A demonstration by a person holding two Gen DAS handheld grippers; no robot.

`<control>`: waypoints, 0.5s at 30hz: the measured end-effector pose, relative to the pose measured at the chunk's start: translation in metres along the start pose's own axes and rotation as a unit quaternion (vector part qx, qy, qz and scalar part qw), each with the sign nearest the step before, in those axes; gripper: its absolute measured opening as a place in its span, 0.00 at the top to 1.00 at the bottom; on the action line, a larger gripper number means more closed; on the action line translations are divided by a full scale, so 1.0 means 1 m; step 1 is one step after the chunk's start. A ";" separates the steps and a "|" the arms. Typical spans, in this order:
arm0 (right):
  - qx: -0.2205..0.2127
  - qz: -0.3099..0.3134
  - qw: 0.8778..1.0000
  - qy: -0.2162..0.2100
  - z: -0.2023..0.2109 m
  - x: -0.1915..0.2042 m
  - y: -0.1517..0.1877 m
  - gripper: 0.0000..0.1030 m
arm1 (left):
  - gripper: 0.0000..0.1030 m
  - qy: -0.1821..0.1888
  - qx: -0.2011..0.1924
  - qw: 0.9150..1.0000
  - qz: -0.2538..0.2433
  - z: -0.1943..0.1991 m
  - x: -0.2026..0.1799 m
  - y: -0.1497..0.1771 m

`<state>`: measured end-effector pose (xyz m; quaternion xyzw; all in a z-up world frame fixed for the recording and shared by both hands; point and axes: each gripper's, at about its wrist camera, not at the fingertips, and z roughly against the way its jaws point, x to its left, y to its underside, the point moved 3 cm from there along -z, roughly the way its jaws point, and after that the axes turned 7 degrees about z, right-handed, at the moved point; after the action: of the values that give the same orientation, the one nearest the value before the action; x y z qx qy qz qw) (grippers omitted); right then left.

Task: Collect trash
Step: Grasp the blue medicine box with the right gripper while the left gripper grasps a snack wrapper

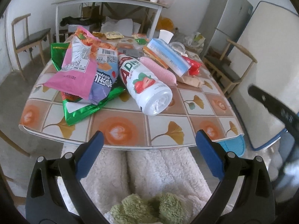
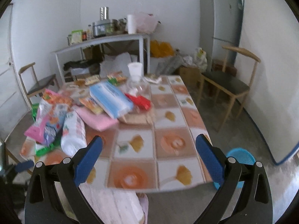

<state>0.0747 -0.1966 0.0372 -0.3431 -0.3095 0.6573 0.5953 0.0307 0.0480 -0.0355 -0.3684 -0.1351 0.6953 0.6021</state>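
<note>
Left gripper [image 1: 149,140]: seen from its own camera at the bottom of the frame, blue-padded fingers spread wide with nothing between them, hovering just short of the near edge of the table.

Right gripper [image 2: 149,143]: seen from its own camera at the bottom of the frame, fingers likewise spread apart and empty, held over the near end of the table; this view is blurred.

Table [image 1: 119,128]: fills the middle of the left view, covered with a cloth of orange and beige squares with yellow leaf prints.

Snack bags [image 1: 82,69]: a heap of trash at centre left of the left view. A pink and orange bag lies on top, over a purple bag, with a shiny green wrapper [image 1: 82,110] beneath them, reaching toward the near edge.

Bottle [image 1: 145,85]: white plastic, strawberry picture on the label, lying on its side at the centre of the left view with its base toward the camera, touching the bag heap on its left.

Pink cloth [image 1: 158,71]: just right of the bottle, partly tucked under a light blue pack [image 1: 168,56] that lies slantwise above it.

Red wrapper [image 1: 194,65]: at the right end of the blue pack, over a brown paper bag [image 1: 190,80].

Paper cup [image 1: 165,35]: white, upright, behind the blue pack in the upper centre.

Blue basket [image 2: 241,158]: on the floor at lower right of the right view, beside the table corner.

Person's lap [image 1: 157,169]: fluffy pale fabric below the table edge in the left view.

Chair [image 2: 229,85]: wooden, at the right of the right view, near a grey fridge [image 2: 220,18].
</note>
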 end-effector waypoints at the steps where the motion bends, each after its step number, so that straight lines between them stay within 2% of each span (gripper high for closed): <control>1: -0.007 0.001 1.000 0.000 -0.001 0.003 -0.005 0.06 | 0.08 0.008 0.006 1.000 0.000 -0.001 0.002 -0.001; 5: -0.020 -0.010 1.000 -0.004 -0.010 0.012 -0.027 0.06 | 0.08 0.063 0.031 0.997 0.015 -0.002 0.012 -0.009; 7: -0.022 -0.019 0.999 -0.014 -0.014 0.012 -0.036 0.06 | 0.08 0.084 0.017 0.996 0.010 0.002 0.014 -0.020; 11: -0.008 -0.054 0.997 -0.048 -0.032 0.004 -0.049 0.06 | 0.08 0.105 -0.038 0.994 -0.020 0.012 0.009 -0.055; 15: 0.006 -0.084 0.993 -0.087 -0.054 -0.006 -0.056 0.07 | 0.08 0.120 -0.057 0.990 -0.050 0.010 -0.005 -0.090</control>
<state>0.1514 -0.1967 0.0525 -0.2536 -0.3841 0.6343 0.6211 0.0904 0.0671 0.0297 -0.4756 -0.1193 0.6065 0.6259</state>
